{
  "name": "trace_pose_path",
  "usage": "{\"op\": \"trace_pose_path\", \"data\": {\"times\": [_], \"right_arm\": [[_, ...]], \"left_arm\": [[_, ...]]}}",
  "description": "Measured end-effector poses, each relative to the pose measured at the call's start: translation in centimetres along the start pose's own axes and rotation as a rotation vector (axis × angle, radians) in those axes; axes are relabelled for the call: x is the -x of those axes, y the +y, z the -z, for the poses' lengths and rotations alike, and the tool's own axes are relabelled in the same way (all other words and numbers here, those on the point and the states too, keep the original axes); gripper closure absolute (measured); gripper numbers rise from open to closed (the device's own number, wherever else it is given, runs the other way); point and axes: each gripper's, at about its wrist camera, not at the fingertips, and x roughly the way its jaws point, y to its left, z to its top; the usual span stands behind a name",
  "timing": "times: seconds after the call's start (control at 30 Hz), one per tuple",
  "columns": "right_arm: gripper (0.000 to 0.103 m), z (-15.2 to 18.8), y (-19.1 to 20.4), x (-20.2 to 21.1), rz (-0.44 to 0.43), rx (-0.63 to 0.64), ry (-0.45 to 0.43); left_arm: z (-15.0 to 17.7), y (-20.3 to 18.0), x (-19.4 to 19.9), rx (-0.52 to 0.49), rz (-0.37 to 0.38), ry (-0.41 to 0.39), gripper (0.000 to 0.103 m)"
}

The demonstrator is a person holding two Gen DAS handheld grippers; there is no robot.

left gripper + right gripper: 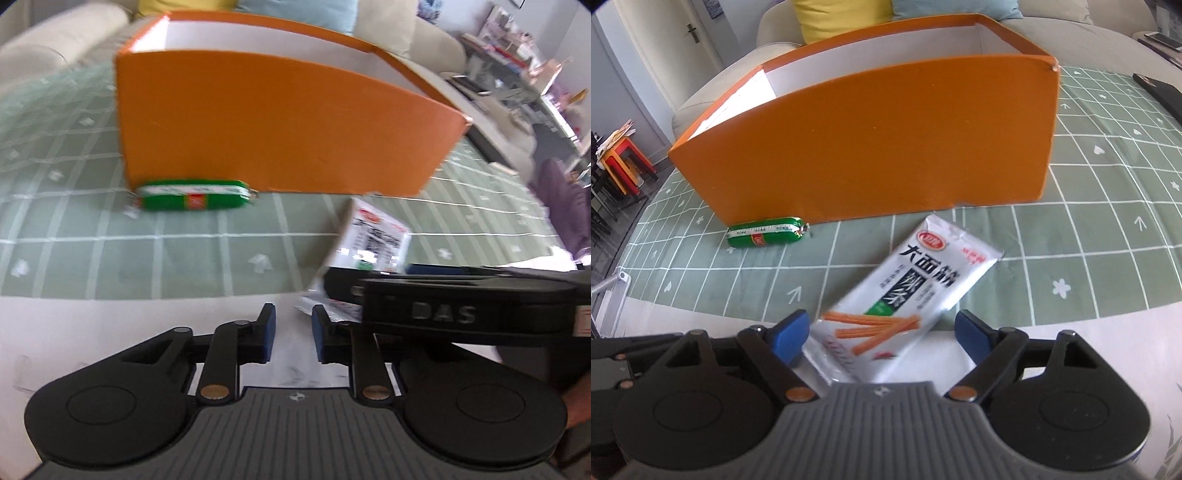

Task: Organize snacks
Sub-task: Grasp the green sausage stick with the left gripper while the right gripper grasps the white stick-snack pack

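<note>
A tall orange box [280,122] [871,140] with a white inside stands on the green checked cloth. A green sausage stick [192,195] [764,232] lies against its front left corner. A white snack packet [905,291] [373,236] printed with orange sticks lies slanted in front of the box. My right gripper [882,336] is open and wide, straddling the packet's near end; the left pad [790,338] is beside its edge and the right pad stands apart from it. My left gripper [293,330] hangs over the white table edge, its jaws a narrow gap apart with nothing between them.
The green cloth [1108,221] covers the table beyond a white near strip [110,325]. The right gripper's black body [461,310] crosses close on the left gripper's right. A sofa with cushions [842,18] is behind the box. A dark flat item [1160,92] lies far right.
</note>
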Motion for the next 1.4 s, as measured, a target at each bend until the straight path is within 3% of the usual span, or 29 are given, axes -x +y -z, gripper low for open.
{"op": "trace_pose_path", "data": {"times": [0.17, 0.47, 0.63, 0.73, 0.87, 0.93, 1.0, 1.07, 1.13, 1.23, 1.33, 1.4], "right_arm": [[0.024, -0.1, 0.1, 0.0, 0.011, 0.028, 0.003], [0.024, 0.1, 1.1, -0.9, 0.062, 0.093, -0.024], [0.025, -0.1, 1.4, -1.3, 0.086, 0.110, -0.045], [0.034, -0.2, 1.1, -1.0, 0.091, 0.104, -0.054], [0.055, -0.6, 0.2, -0.4, 0.085, 0.090, -0.047], [0.068, -0.6, 0.1, 0.0, 0.095, 0.112, -0.047], [0.088, -0.5, 0.2, 0.2, 0.117, 0.143, -0.052], [0.098, -0.5, 0.2, 0.3, 0.125, 0.156, -0.055], [0.100, -0.6, 0.0, 0.3, 0.125, 0.155, -0.058], [0.102, -0.6, 0.2, 0.3, 0.133, 0.165, -0.066], [0.102, -0.5, 0.5, 0.2, 0.132, 0.180, -0.073], [0.102, -0.5, 0.6, 0.1, 0.125, 0.183, -0.078]], "left_arm": [[0.0, -0.4, -0.7, 0.009, 0.110, 0.037, 0.085], [0.0, -0.5, -0.9, 0.008, 0.149, 0.061, 0.085], [0.0, -0.3, -0.6, 0.020, 0.127, 0.054, 0.085], [-0.2, 0.3, -0.3, 0.046, 0.100, 0.046, 0.084], [-0.5, 1.7, 0.3, 0.097, 0.055, 0.029, 0.080], [-0.6, 2.5, 0.7, 0.130, 0.026, 0.008, 0.079], [-1.0, 3.0, 1.1, 0.153, 0.000, -0.020, 0.079], [-1.5, 3.3, 1.3, 0.145, -0.036, -0.058, 0.074], [-2.1, 3.2, 1.4, 0.103, -0.089, -0.096, 0.058], [-3.2, 3.5, 1.4, 0.043, -0.168, -0.153, 0.051], [-4.1, 5.2, 1.1, 0.114, -0.156, -0.189, 0.039], [-4.6, 6.4, 0.7, 0.171, -0.137, -0.211, 0.039]]}}
